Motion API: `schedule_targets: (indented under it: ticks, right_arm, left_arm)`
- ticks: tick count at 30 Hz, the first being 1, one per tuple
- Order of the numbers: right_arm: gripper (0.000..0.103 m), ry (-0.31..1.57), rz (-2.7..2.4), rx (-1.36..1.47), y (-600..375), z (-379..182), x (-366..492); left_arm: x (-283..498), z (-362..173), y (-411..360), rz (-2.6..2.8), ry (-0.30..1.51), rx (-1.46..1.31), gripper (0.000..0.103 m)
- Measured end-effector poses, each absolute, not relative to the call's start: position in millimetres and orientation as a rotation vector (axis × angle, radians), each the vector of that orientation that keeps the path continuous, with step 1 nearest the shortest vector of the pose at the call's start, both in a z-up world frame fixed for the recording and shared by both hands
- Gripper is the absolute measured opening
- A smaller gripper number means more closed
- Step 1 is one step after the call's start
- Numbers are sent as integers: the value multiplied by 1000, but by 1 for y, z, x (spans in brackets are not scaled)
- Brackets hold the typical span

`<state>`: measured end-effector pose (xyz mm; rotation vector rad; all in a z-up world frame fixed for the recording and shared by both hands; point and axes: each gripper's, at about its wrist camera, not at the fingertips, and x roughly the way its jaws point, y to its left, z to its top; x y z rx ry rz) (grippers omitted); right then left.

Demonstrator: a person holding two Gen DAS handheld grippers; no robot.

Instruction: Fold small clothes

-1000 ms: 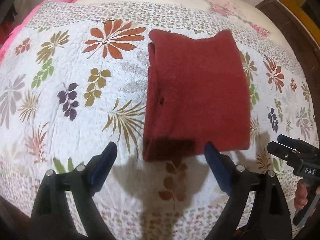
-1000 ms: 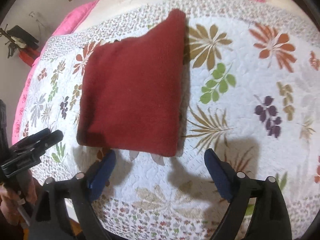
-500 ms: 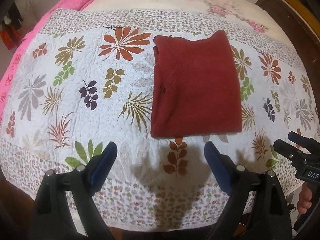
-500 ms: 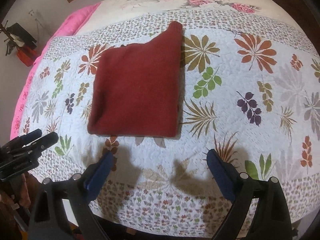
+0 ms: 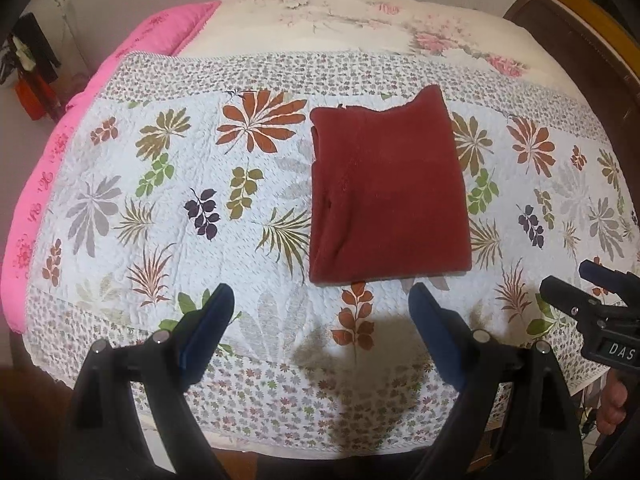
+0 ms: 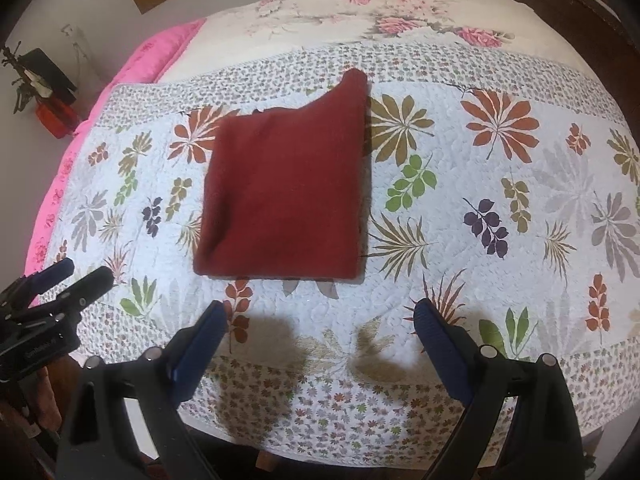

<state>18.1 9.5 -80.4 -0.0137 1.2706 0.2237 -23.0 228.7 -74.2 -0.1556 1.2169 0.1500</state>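
Plainly, the red garment (image 5: 384,196) lies folded flat on the leaf-print quilt (image 5: 160,208), a compact rectangle whose long axis runs near-to-far, with one pointed corner sticking out at its far right end. Both tools sit on the near side of it, above the quilt's flowered border, and neither touches cloth. The left gripper (image 5: 320,320) has its jaws spread wide and holds nothing; the garment lies straight ahead and slightly to the right of its centre line, so that the near hem falls just beyond the blue fingertips (image 5: 216,304). The right gripper (image 6: 320,332) is likewise wide open and empty, and from its view the red garment (image 6: 284,196) sits ahead and to the left, its near right corner roughly above the gap between the jaws. Seen from the left wrist camera, the right gripper (image 5: 576,300) appears at the right edge, level with the near hem and well to the right of the cloth. Judging by the neat edges, the fold looks finished or close to it. If another fold is wanted, the near hem is the edge within reach of both tools, the left one being better aligned with it; the stray far corner is the farthest part from either.
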Motion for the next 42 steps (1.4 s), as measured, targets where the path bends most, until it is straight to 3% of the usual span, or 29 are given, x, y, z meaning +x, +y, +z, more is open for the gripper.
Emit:
schedule_targets:
  ticks: [42]
  right_arm:
    - [97,1196,168,-157,26,-60,6]
  left_arm:
    - [-42,-55,232,261,1188,-75,90]
